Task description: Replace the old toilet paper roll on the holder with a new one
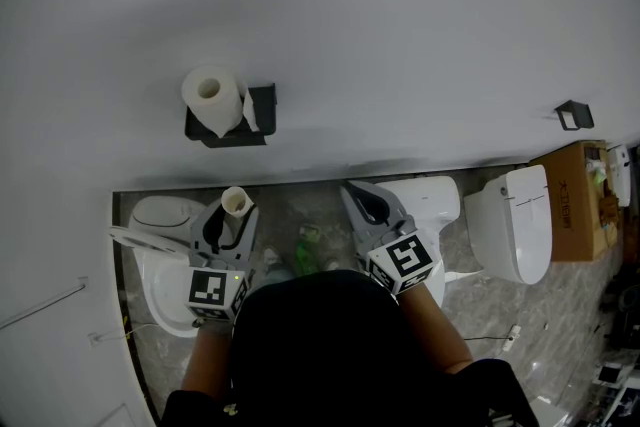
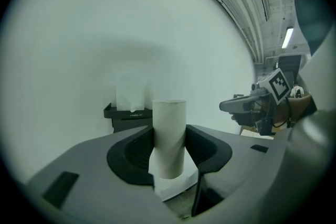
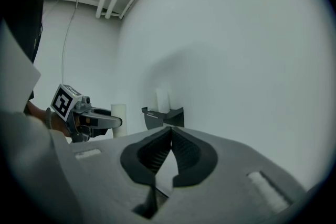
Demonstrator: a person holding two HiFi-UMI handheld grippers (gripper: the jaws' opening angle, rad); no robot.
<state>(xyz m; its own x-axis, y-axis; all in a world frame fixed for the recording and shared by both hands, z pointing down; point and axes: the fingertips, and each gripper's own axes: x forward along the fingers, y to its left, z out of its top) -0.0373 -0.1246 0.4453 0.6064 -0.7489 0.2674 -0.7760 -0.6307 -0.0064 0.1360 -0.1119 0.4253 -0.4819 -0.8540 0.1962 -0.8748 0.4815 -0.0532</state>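
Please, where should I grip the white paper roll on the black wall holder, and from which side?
Grip the paper roll across its round sides, coming level from the front. It seems to stand upright on the black holder, so its curved sides are free. The empty right gripper suits, once opened; the left gripper holds a cardboard tube.

Plain white wall, grey marbled floor
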